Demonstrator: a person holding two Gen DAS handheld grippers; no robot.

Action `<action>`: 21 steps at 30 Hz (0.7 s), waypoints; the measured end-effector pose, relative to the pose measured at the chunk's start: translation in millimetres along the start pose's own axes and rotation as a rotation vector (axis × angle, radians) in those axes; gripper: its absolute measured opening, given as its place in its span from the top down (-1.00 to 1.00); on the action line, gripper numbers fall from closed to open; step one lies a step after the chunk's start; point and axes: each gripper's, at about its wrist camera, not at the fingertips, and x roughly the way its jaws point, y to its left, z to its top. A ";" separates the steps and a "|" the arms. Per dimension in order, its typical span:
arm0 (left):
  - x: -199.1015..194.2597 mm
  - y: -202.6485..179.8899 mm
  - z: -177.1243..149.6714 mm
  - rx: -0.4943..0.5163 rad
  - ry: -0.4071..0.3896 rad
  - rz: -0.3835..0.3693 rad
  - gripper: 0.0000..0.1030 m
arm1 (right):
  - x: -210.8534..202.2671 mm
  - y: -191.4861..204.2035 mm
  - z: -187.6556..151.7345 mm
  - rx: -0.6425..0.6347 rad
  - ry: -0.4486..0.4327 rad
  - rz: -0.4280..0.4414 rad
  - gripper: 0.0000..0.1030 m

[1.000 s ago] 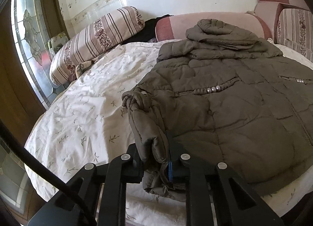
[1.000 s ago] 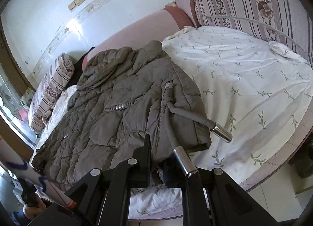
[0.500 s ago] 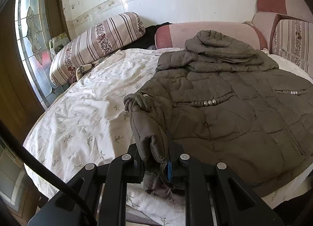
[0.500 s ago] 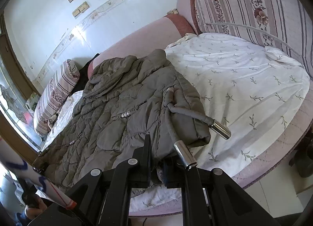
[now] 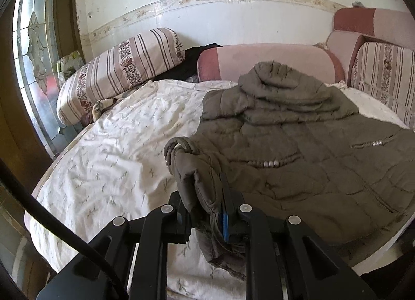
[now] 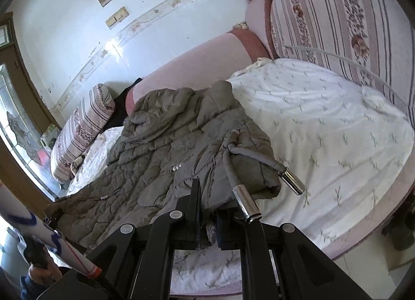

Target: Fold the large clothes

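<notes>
- A bed covered by a white sheet printed with small leaf sprigs fills most of both views; its rounded near edge curves below the cameras.
- A large olive-grey quilted jacket lies spread flat across the middle of the bed, hood bunched at the far end against a pink bolster, its hem at the near edge.
- A striped, flowered cylindrical pillow rests at the far left of the bed, beside a stained-glass door panel.
- A striped cushion stands upright along the right side of the bed, well apart from the jacket.
- The left tool pinches a thick fold of the jacket's left edge between its fingers, with a looped cuff rising just above the grip and loose cloth hanging below.
- The right tool is pressed together on the jacket's hem at the right corner.
- Two grey drawcords with shiny metal tips trail from the jacket's right side; one tip lies on the sheet, the other rests across the right tool's finger.
</notes>
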 end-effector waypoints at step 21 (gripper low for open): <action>109.1 18.0 236.4 -0.187 -0.003 -0.129 0.38 | 142.1 76.5 243.2 -0.077 -0.087 -0.069 0.84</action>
